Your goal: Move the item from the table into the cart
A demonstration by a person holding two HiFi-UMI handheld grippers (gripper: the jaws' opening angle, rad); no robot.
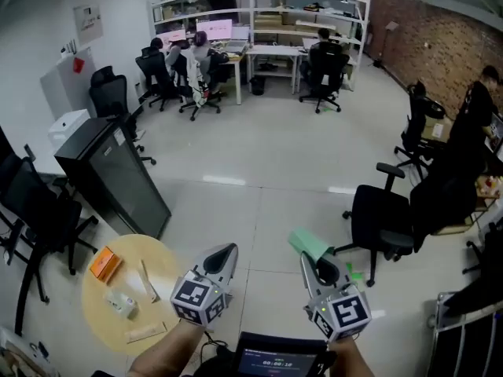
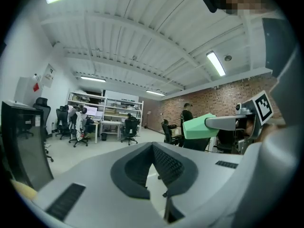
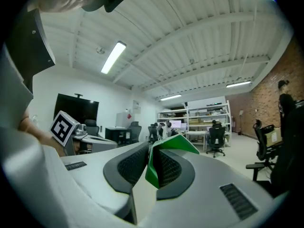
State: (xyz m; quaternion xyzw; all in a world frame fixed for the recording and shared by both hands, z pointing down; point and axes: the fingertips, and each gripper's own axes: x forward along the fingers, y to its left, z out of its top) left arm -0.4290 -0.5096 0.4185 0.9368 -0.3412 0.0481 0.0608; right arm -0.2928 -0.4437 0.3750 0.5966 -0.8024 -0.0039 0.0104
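Tongs on the right (image 1: 309,259) clamp a green packet (image 1: 308,244) in the air above the floor, well right of the round worktop (image 1: 157,250) carrying an orange box (image 1: 104,264). The left tongs (image 1: 224,252) are closed and empty. The contents of the metal-framed cart (image 1: 437,328) at near right cannot be made out.

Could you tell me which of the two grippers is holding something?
The right gripper: it is clamped on a green item, while the left gripper is shut with nothing between its jaws.
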